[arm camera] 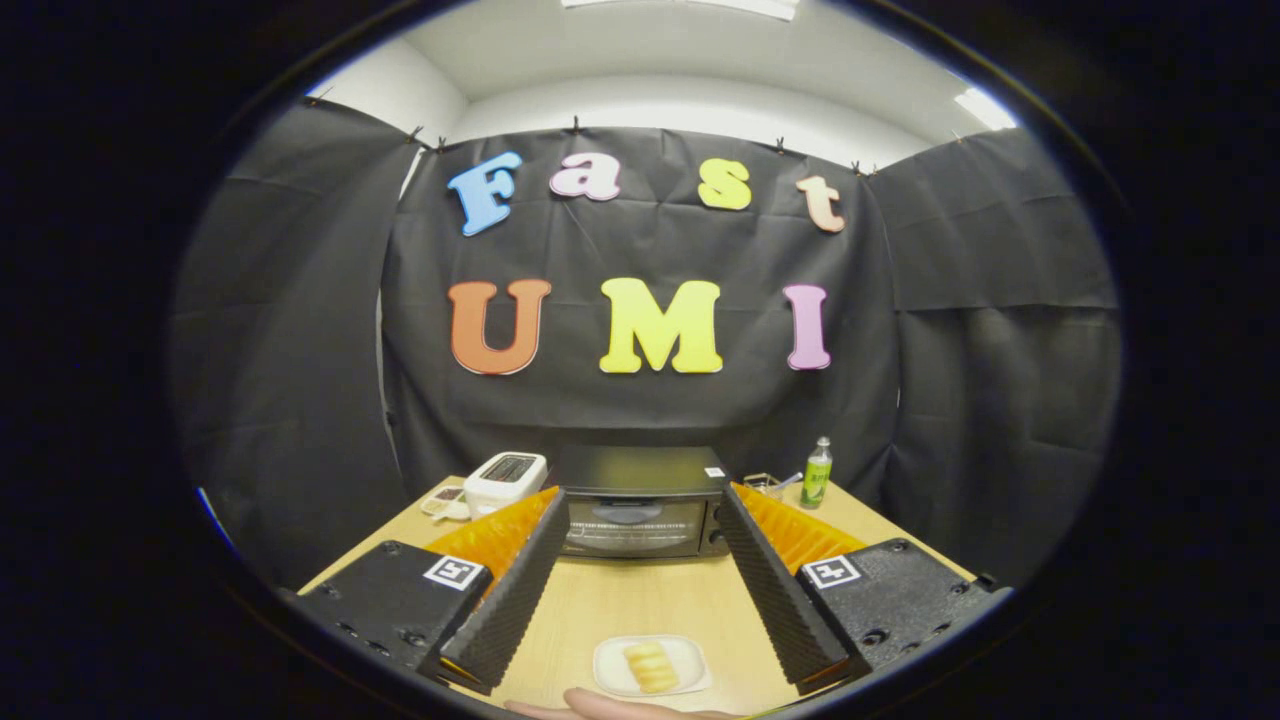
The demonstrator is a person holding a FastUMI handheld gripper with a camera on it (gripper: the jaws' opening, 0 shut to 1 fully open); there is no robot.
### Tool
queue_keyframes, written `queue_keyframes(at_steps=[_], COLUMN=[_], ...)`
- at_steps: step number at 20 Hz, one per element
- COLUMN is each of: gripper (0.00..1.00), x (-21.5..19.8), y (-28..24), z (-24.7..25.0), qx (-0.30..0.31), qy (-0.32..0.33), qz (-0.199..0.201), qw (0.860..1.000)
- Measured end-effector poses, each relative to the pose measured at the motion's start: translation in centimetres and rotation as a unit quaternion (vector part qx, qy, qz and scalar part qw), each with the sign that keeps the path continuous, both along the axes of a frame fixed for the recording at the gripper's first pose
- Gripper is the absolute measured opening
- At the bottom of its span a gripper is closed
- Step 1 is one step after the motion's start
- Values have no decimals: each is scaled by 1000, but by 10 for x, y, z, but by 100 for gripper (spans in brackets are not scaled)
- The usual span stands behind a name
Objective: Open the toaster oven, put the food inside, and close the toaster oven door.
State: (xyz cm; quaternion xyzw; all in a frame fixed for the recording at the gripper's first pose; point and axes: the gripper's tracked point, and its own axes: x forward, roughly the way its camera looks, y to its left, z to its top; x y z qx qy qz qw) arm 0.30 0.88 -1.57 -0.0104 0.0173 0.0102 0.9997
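A black toaster oven (640,500) stands at the far end of the wooden table (640,600), its glass door shut. It lies straight ahead, beyond my fingertips. A pale yellow piece of food (650,666) lies on a small white plate (615,668) close under me, low between the fingers. My gripper (642,496) is open wide, with its two ribbed black fingers (520,580) spread apart and nothing between them. A person's finger (610,705) touches the table just before the plate.
A white pop-up toaster (505,480) stands left of the oven, with a small packet (447,500) beside it. A green bottle (817,473) and a small clear item (765,484) stand right of the oven. Black cloth walls close in the table.
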Motion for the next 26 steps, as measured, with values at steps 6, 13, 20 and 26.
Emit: queue_keyframes(at_steps=[6, 13, 20, 26], gripper=[100, 100, 100, 100], x=[2, 44, 170, 279], y=[-3, -5, -11, 4], z=[0, -2, -13, -47], qx=[-1, 13, 16, -14], qy=[-1, 8, -2, -7], qz=[-3, -9, -20, 8], qw=[1000, 1000, 1000, 1000])
